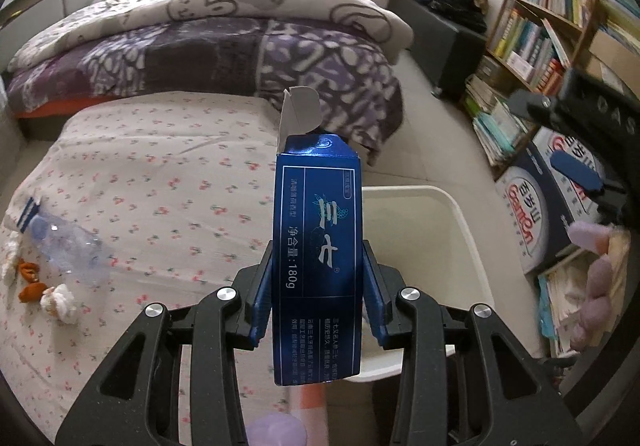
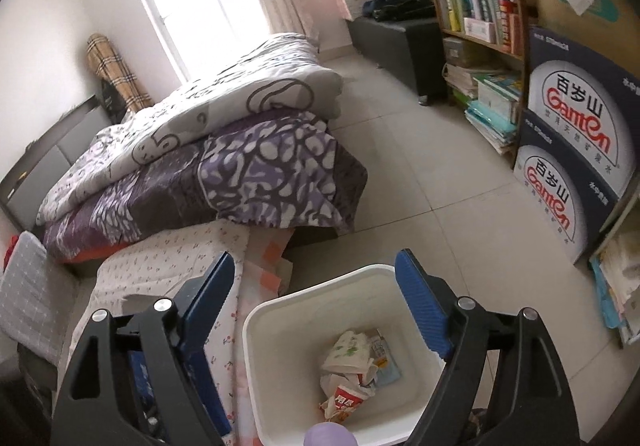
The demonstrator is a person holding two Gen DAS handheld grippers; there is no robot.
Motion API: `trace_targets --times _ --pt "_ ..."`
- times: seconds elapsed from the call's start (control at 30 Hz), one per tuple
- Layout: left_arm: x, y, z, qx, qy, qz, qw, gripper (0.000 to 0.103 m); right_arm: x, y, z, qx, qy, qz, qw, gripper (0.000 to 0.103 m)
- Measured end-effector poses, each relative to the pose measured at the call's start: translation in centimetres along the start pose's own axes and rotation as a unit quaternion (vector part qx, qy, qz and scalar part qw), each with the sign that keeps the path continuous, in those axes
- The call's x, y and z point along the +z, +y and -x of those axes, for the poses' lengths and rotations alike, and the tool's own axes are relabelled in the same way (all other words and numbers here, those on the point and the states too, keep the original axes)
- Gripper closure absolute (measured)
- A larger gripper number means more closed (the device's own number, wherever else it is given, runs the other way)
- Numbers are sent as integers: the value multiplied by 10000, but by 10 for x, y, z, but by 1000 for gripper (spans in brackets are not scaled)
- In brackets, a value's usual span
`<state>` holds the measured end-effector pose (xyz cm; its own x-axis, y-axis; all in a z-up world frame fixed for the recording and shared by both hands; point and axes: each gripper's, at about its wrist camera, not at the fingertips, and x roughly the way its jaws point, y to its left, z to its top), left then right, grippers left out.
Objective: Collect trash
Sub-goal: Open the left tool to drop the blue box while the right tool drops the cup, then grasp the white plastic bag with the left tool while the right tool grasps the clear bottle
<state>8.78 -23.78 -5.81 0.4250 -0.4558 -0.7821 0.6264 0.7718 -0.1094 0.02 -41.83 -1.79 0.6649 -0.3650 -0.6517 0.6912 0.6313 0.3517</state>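
Starting at the left of the left wrist view, a crushed clear plastic bottle (image 1: pixel 66 242) lies on the flowered bed sheet (image 1: pixel 168 182), with some small orange and white scraps (image 1: pixel 48 292) just beside it near the sheet's edge. These look like trash not yet picked up, though what the scraps are is hard to tell.

In the middle, the left gripper (image 1: pixel 317 286) has its jaws pinching a tall blue carton (image 1: pixel 318 246) by its narrow sides. The carton stands upright, its top flap open, and it is held near the bed's edge with the white bin (image 1: pixel 460 230) showing just behind and to its right. Judging by that, the carton is on its way to the bin but not yet over the opening.

Further right, the right wrist view looks down into the white bin (image 2: pixel 256 326), which stands on the tiled floor just beside the bed. The right gripper (image 2: pixel 316 306) hangs above it with jaws spread wide and nothing between them. Crumpled paper, a red-and-white wrapper and a pale packet (image 2: pixel 356 370) lie on the bin's bottom.

So the job seems partly done: some trash is binned, the carton is in hand, and the bottle and scraps remain on the bed.
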Motion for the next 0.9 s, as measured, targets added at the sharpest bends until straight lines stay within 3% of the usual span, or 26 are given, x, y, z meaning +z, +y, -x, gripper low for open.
trace_targets --times 0.13,0.27,0.4,0.73,0.9 --pt "-2 -14 -7 -230 149 -117 9996 64 3 -6 4 -14 -52 -91 9999 20" --pt "-2 -19 -12 -368 249 -54 9990 46 5 -10 3 0 -32 -128 9999 19" --pt "-2 -16 -12 -355 248 29 9991 40 4 -10 2 29 4 -140 9999 19" --pt "-3 -3 -11 -56 212 29 9998 28 -7 11 -6 84 171 82 9998 19" --pt "-8 9 -9 386 158 -63 9991 22 -13 27 -10 147 254 181 9994 16"
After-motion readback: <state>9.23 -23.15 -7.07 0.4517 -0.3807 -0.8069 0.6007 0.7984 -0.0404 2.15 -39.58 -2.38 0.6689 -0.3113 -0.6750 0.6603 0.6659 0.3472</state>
